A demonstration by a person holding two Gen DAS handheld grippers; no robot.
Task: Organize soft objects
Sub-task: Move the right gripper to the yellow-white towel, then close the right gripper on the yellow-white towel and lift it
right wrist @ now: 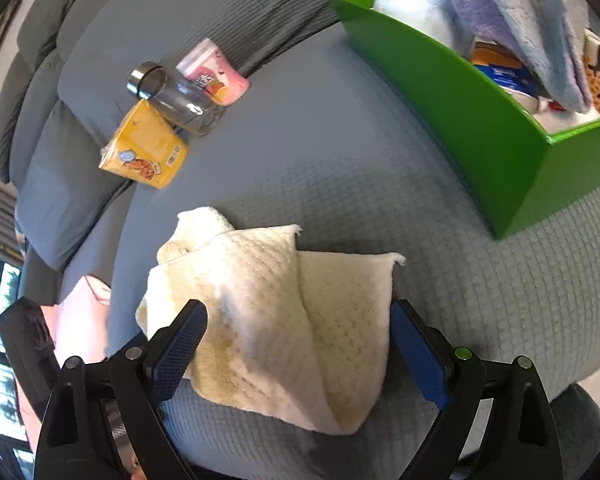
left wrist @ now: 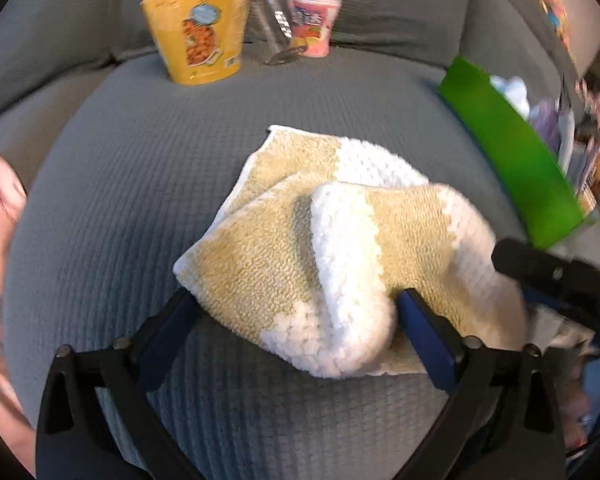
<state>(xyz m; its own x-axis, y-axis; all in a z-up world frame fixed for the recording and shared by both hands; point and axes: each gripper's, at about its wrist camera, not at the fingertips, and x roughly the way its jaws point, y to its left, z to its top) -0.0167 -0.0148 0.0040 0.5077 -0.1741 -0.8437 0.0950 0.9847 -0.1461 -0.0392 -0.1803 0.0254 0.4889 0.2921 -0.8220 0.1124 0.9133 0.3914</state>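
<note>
Holding plush blue and lavender fabrics [right wrist: 512, 12], a glossy green rectangular bin [right wrist: 480, 120] sits at two o'clock. Both the left gripper [left wrist: 296, 312] and the right gripper [right wrist: 296, 320] are spread wide, released, straddling a folded cream-and-tan knitted towel [right wrist: 268, 312].

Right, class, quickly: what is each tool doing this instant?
Left tool: open, fingers either side of the yellow-and-white towel, not clamped.
Right tool: open, straddling the same towel.

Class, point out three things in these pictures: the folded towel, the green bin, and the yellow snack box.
folded towel [right wrist: 268, 320], right wrist view, on its top fold.
green bin [right wrist: 480, 120], right wrist view, on its long outer wall.
yellow snack box [left wrist: 200, 36], left wrist view, on its printed front face.
</note>
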